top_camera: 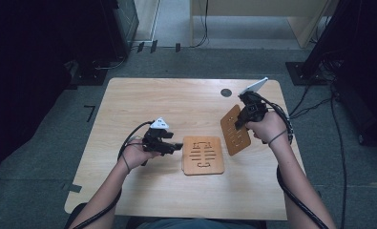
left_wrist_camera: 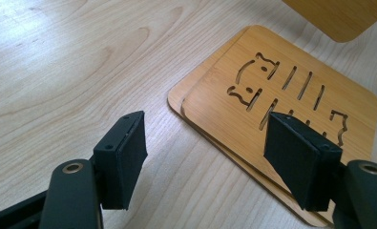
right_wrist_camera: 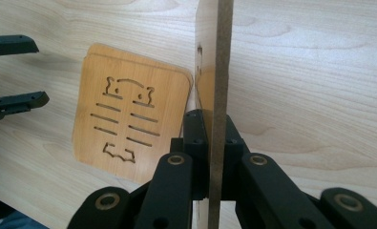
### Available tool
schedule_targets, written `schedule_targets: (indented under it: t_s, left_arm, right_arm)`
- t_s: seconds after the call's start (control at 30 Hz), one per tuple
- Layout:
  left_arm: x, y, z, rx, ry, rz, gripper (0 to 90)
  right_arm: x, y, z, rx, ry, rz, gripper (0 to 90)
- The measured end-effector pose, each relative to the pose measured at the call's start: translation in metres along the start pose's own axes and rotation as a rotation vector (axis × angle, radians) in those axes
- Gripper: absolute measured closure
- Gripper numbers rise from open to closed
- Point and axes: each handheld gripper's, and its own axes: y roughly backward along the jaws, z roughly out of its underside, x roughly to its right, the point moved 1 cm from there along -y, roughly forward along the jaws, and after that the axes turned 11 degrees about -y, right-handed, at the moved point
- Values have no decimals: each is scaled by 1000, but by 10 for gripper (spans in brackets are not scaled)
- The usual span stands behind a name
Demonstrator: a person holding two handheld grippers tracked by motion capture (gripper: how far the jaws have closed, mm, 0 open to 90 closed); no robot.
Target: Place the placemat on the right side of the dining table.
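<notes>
Right gripper pinches a cut-out wooden coaster by its edge above the table; left gripper, jaws apart and empty, waits beside the stacked coasters, where a thin grip could let the board pivot or slip.

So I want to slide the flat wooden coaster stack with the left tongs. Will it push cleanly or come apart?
The stack of coasters probably shifts unevenly: the left gripper view shows two thin boards lying slightly offset, so the top one may slip off the lower. They look stiff and light, like the coaster held edge-on without bending. Lying flat on the table, they should not tip.
</notes>
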Motion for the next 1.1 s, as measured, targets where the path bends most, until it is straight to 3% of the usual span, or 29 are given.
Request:
schedule_targets:
  t_s: [0.63, 1.1]
  left_arm:
    - [1, -1, 1, -7, -1, 5, 299]
    - [2, -3, 1, -13, -10, 7, 299]
  right_arm:
    - [19, 3, -11, 32, -51, -9, 876]
    - [36, 13, -23, 85, -97, -2, 876]
